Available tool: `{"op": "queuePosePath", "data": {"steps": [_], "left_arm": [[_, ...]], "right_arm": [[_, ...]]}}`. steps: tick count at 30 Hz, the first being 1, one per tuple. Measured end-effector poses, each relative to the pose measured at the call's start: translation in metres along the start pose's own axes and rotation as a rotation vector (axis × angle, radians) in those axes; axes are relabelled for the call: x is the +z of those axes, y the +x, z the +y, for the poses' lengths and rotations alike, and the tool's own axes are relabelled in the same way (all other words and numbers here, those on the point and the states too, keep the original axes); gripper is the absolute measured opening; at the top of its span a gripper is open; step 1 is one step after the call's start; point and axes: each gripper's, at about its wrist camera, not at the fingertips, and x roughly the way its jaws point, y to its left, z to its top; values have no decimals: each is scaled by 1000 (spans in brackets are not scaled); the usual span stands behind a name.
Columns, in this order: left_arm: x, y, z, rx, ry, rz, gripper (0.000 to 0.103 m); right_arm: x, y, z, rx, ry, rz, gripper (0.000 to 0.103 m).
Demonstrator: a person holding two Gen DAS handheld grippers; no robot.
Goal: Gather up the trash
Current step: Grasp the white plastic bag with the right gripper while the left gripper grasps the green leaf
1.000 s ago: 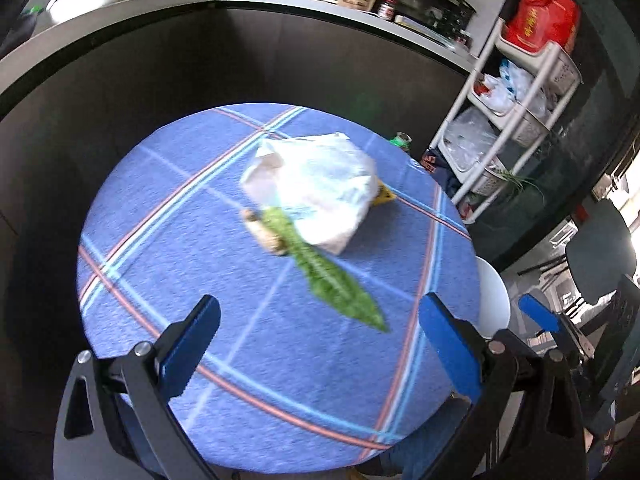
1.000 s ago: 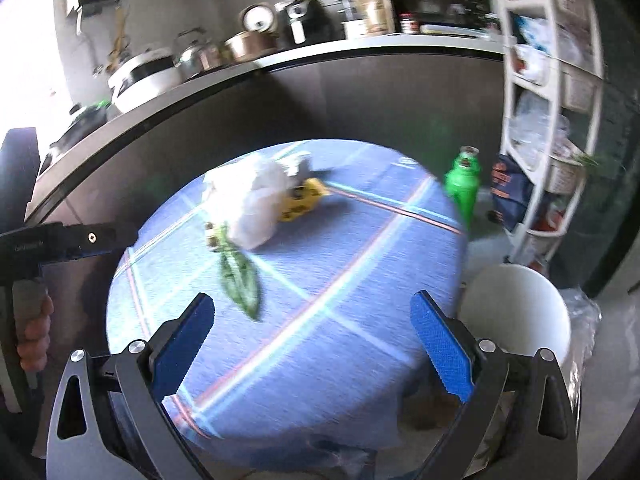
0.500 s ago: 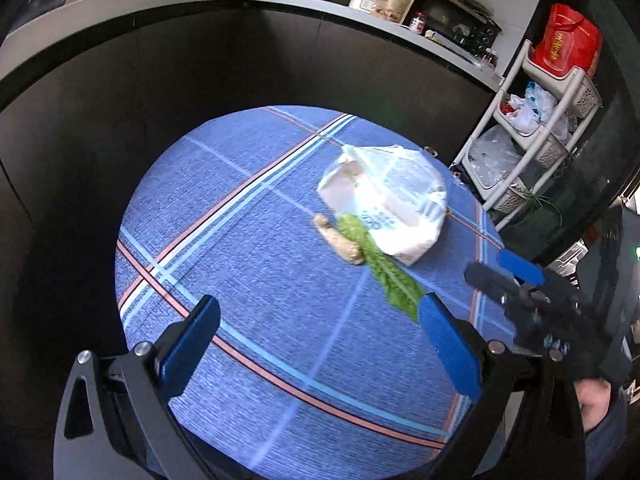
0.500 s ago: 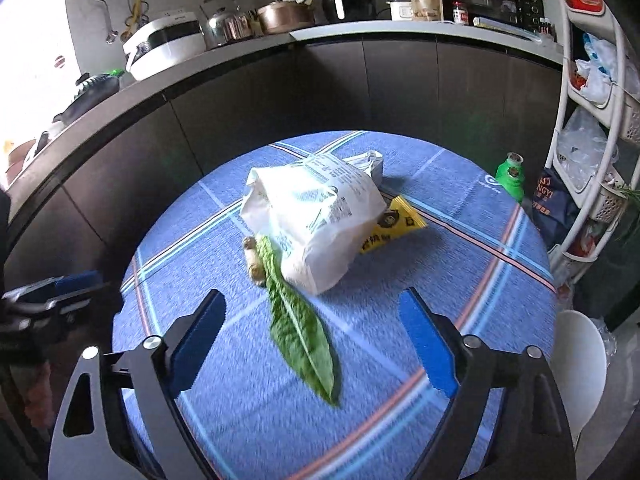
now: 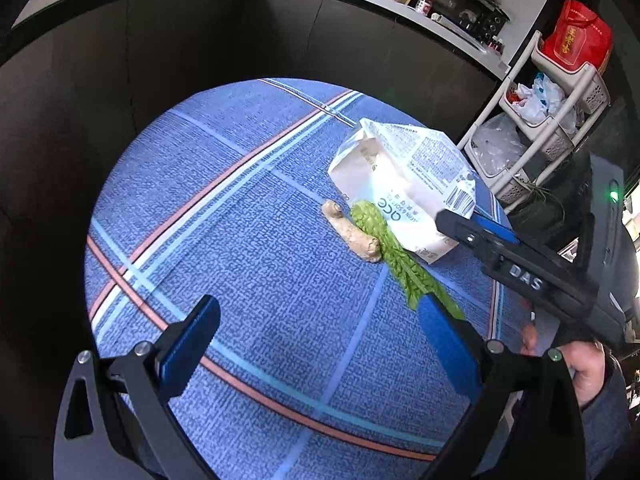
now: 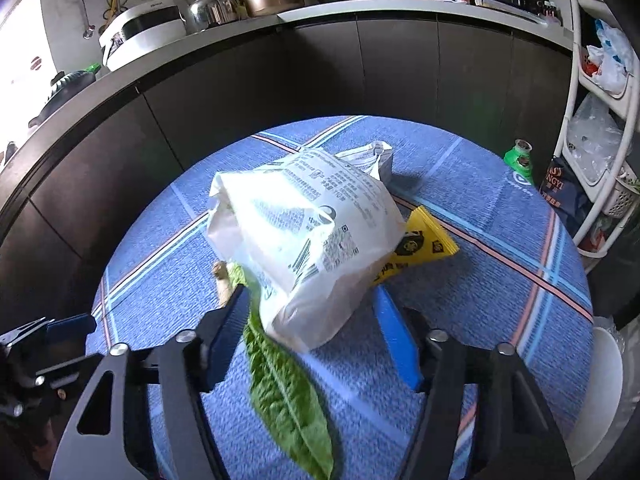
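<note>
A white printed bag (image 6: 308, 240) lies on the round blue plaid table (image 6: 480, 280); it also shows in the left wrist view (image 5: 404, 184). A green leaf (image 6: 288, 392) and a piece of ginger (image 5: 352, 232) lie beside it, and a yellow wrapper (image 6: 424, 246) sticks out from under it. My right gripper (image 6: 308, 336) is open, its jaws on either side of the bag's near end. My left gripper (image 5: 320, 344) is open and empty above the table's near left part, the leaf (image 5: 404, 264) by its right finger.
A dark curved counter (image 6: 320, 60) with kitchen appliances stands behind the table. A white shelf rack (image 5: 552, 112) with bags stands at the right, a green bottle (image 6: 520, 156) beside it. A white bin (image 6: 596, 400) sits below the table's right edge.
My right gripper has moved forward to the white bag and its jaws have narrowed around the bag's end. My left gripper has drifted left, and the right gripper now crosses its view.
</note>
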Motion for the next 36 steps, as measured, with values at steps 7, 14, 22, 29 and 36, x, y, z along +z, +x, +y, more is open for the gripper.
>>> {"op": "queuePosePath", "data": {"steps": [7, 14, 22, 29, 36], "left_arm": [[5, 15, -8, -33, 14, 23, 86], [21, 33, -20, -88, 7, 32, 66], [41, 68, -27, -108, -41, 70, 56], [42, 56, -58, -212, 0, 42, 52], [30, 65, -112, -275, 189, 73, 64]], "right_arm": [[3, 0, -4, 11, 18, -33, 11], [4, -53, -14, -37, 43, -184, 10], [-7, -88, -46, -97, 98, -231, 10], [-17, -94, -59, -107, 135, -238, 10], [-21, -99, -62, -98, 146, -247, 10]]}}
